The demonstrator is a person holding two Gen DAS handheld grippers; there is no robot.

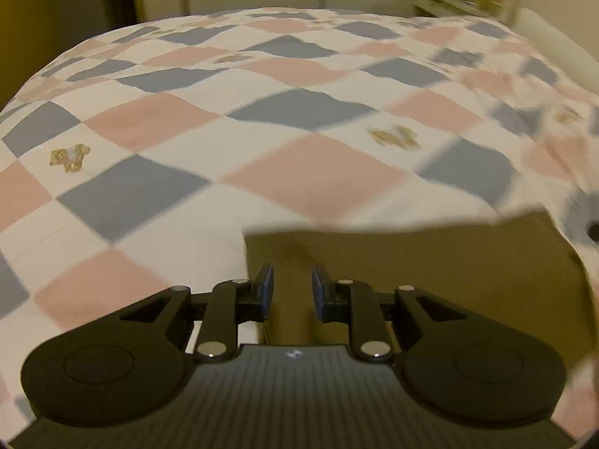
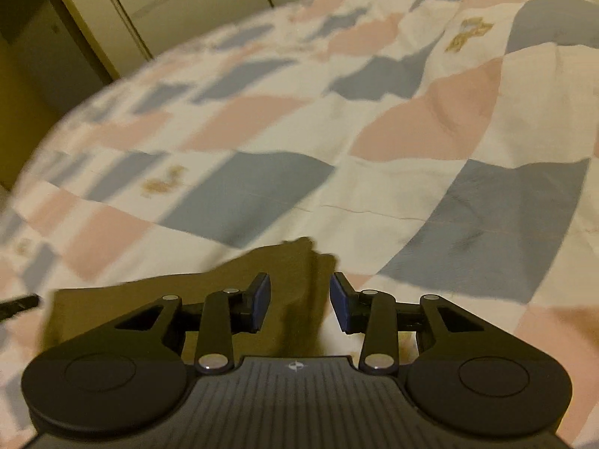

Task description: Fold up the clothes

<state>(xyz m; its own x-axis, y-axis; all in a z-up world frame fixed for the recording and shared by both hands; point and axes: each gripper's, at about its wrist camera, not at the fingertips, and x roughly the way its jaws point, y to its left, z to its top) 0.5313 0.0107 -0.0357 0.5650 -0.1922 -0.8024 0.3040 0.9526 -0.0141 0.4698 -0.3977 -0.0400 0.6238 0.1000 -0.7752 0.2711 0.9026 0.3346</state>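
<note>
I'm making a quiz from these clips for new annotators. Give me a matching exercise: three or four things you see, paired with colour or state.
Things:
1. olive-brown garment
2. checkered bedspread
3. left hand-held gripper
4. teddy bear print

Descriptions:
a. golden brown
b. open, holding nothing
c. pink, grey-blue and white squares
d. plain, lying flat on the bed

Pairs: 1-d, 2-c, 3-b, 4-a
</note>
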